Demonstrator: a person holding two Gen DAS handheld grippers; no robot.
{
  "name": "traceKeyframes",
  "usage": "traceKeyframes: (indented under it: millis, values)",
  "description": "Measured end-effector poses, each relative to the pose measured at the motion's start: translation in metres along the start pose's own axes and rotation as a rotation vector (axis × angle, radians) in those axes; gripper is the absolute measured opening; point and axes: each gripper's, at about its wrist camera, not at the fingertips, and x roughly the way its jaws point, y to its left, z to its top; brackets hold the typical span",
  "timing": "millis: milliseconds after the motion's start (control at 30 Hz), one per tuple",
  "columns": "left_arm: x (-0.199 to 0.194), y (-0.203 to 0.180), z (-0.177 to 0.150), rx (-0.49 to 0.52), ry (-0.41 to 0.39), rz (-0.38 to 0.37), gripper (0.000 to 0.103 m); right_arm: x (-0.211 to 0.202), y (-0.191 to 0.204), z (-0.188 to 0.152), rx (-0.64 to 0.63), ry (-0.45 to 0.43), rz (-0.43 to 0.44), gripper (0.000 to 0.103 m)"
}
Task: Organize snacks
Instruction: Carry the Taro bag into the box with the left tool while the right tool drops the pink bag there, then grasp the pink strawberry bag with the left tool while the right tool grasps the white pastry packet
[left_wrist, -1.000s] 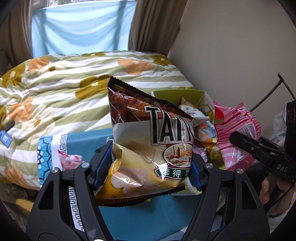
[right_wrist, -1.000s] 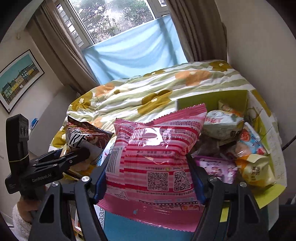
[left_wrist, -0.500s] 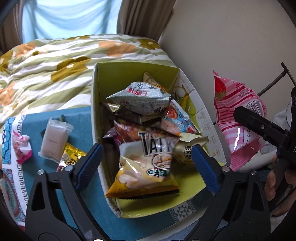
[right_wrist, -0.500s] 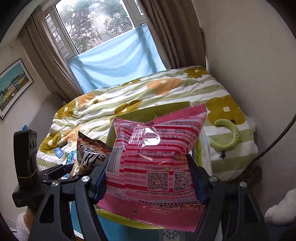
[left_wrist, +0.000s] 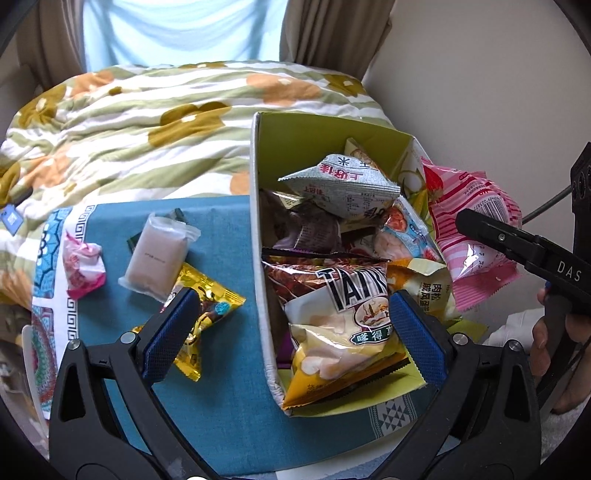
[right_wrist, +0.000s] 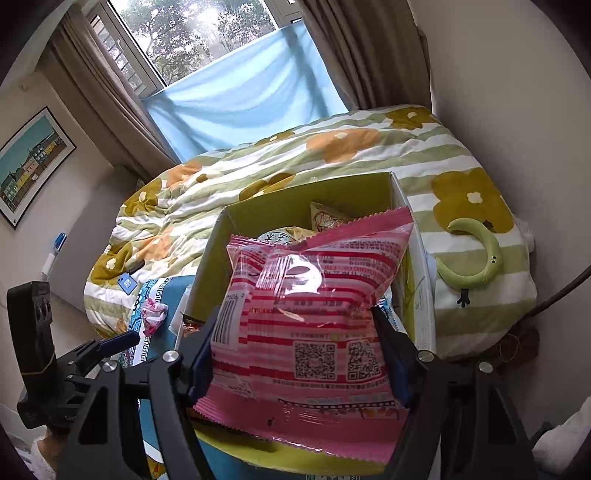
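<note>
A green cardboard box (left_wrist: 291, 140) stands on the blue cloth, full of snack bags. The brown-and-yellow chip bag (left_wrist: 340, 325) lies in its near end. My left gripper (left_wrist: 291, 332) is open and empty above that bag. My right gripper (right_wrist: 299, 354) is shut on a pink striped snack bag (right_wrist: 314, 314) and holds it above the box (right_wrist: 295, 195). The pink bag also shows in the left wrist view (left_wrist: 476, 229) at the box's right side. On the cloth left of the box lie a yellow packet (left_wrist: 207, 310), a pale clear-wrapped packet (left_wrist: 159, 254) and a small pink packet (left_wrist: 81, 266).
The blue cloth (left_wrist: 221, 406) lies on a low surface against a bed with a flowered, striped quilt (left_wrist: 147, 129). A wall rises right of the box. A green crescent toy (right_wrist: 476, 258) lies on the quilt. A window with curtains is behind the bed.
My left gripper opened and let the chip bag drop into the box, then drew back. My right gripper carried the pink bag over the box.
</note>
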Motion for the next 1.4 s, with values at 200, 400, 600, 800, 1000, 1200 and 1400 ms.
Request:
traceKeyframes:
  millis: [200, 400, 600, 800, 1000, 1200, 1400]
  values:
    - [0.005, 0.004, 0.002, 0.002, 0.027, 0.028, 0.101, 0.018, -0.002, 0.010, 0.006, 0.059, 0.004, 0.071]
    - [0.002, 0.010, 0.001, -0.010, 0.027, 0.033, 0.101, 0.029, -0.006, 0.008, 0.044, 0.123, -0.014, 0.072]
    - [-0.005, 0.013, -0.002, -0.014, 0.012, 0.038, 0.101, 0.022, 0.002, 0.013, 0.030, 0.100, -0.036, 0.096]
    - [-0.010, 0.019, -0.009, -0.032, 0.013, 0.034, 0.101, 0.005, 0.006, 0.010, 0.001, 0.011, -0.061, 0.096]
    - [-0.025, 0.023, -0.017, -0.056, -0.011, 0.043, 0.101, 0.002, 0.015, 0.004, -0.040, 0.038, -0.024, 0.096]
    - [-0.060, 0.040, -0.030, -0.095, -0.076, 0.110, 0.101, -0.010, 0.032, 0.001, -0.123, -0.003, -0.040, 0.096]
    - [-0.097, 0.074, -0.044, -0.150, -0.150, 0.165, 0.101, -0.024, 0.051, -0.003, -0.175, -0.083, -0.024, 0.096]
